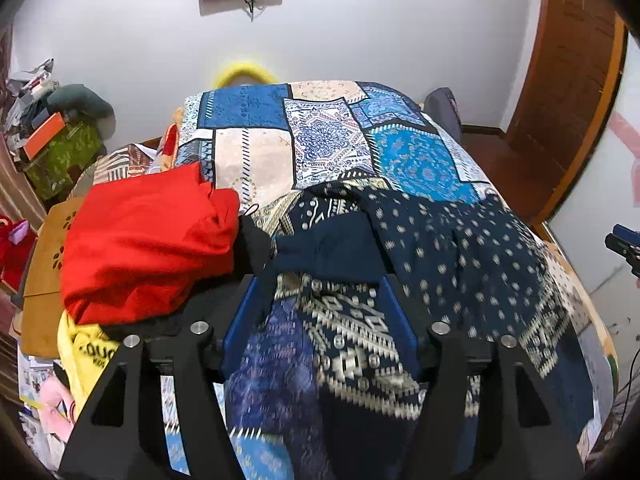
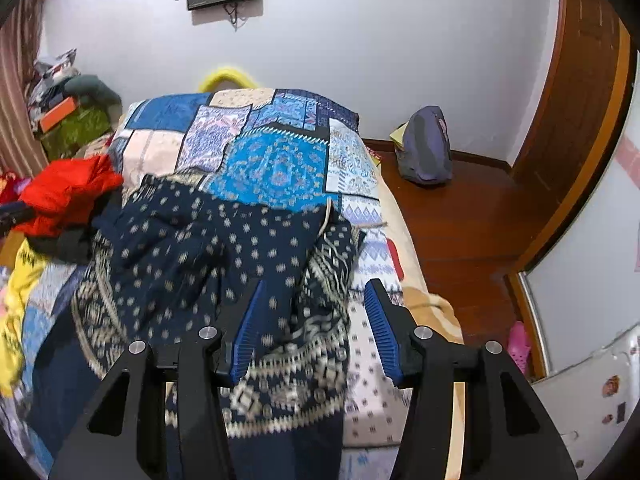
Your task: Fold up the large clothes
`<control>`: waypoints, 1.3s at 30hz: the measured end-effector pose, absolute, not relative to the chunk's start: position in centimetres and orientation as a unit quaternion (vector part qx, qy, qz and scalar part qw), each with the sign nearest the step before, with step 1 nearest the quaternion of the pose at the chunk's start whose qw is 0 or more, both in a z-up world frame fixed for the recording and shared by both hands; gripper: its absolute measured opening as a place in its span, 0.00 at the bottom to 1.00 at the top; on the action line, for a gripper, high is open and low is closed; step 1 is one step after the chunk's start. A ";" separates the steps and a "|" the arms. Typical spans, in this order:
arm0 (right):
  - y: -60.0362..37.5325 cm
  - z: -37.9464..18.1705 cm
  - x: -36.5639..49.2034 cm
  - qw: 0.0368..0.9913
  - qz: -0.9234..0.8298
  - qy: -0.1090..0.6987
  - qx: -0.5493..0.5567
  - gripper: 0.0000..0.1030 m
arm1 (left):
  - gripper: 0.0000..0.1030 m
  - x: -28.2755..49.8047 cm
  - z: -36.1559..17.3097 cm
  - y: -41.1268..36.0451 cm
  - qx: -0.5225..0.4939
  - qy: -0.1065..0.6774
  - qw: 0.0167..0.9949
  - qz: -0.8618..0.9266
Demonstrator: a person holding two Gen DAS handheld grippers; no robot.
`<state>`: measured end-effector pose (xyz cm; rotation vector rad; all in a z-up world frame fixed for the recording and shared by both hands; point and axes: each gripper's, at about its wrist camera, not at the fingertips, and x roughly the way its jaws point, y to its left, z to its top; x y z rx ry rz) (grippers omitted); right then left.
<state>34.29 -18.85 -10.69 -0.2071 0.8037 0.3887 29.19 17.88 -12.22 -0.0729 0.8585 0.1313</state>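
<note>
The dark navy patterned cloth garment (image 1: pixel 440 248) lies crumpled on the blue patchwork bedspread (image 1: pixel 328 140), filling the centre and lower frame of both wrist views. The left gripper (image 1: pixel 320 312) stands with jaws parted; folds of the garment lie between them, unpressed. The right gripper (image 2: pixel 316 320) is likewise spread apart over the garment's border. A red cloth heap (image 1: pixel 148 240) sits centre left.

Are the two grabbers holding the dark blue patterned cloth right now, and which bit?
Neither. The left gripper and right gripper are open; the dark blue patterned garment lies loose between their fingers, unpinched.
</note>
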 end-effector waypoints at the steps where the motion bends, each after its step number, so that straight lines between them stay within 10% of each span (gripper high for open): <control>1: -18.9 -10.8 34.0 0.896 0.189 0.390 -0.102 0.46 | 0.62 28.3 -12.1 17.8 -0.036 0.416 0.907 0.061; 22: -22.5 -21.8 27.0 0.823 0.185 0.531 -0.080 0.46 | 0.68 20.1 -25.2 16.0 -0.154 0.589 0.791 -0.056; 39: -26.0 -25.5 26.1 0.806 0.185 0.562 0.018 0.47 | 0.67 18.8 -25.6 14.4 -0.224 0.552 0.797 -0.100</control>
